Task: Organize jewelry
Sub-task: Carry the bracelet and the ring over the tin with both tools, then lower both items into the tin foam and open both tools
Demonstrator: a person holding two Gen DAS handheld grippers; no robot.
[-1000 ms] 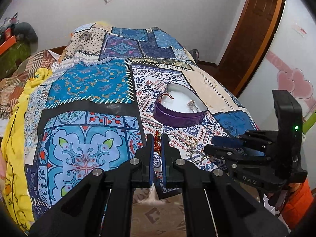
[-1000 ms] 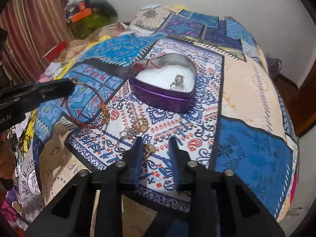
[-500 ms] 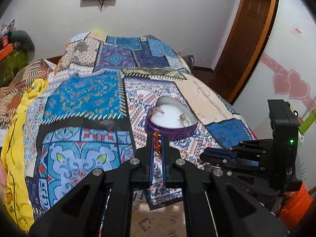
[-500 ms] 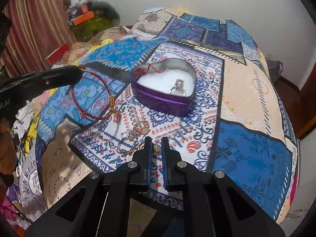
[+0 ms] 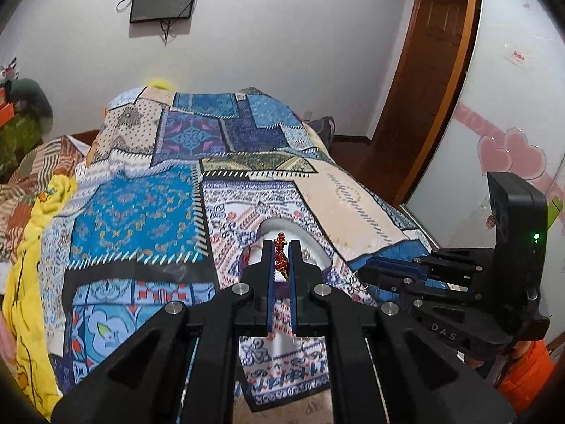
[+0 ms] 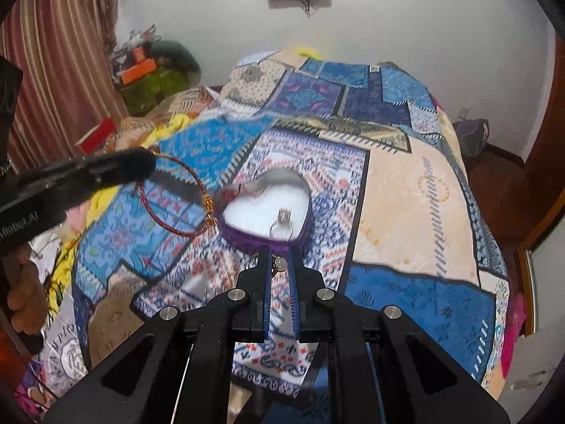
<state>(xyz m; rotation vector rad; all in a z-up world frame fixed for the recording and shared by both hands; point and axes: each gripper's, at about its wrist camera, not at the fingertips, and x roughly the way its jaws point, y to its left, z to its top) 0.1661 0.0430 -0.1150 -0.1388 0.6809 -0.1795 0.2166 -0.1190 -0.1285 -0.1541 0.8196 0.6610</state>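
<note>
Showing in the left wrist view: left gripper (image 5: 281, 247) clamped on a red braided bracelet (image 5: 280, 258), raised over the heart-shaped purple box (image 5: 319, 258) on the patchwork bed (image 5: 141, 212); right gripper (image 5: 374, 272) alongside.

Right wrist view: right gripper (image 6: 280, 258) nearly closed, pinching small ring jewelry (image 6: 277, 265) (details blurred) just short of the box (image 6: 268, 208), which holds a ring (image 6: 282, 221). Bracelet (image 6: 176, 198) hangs from left gripper (image 6: 141, 166).
</note>
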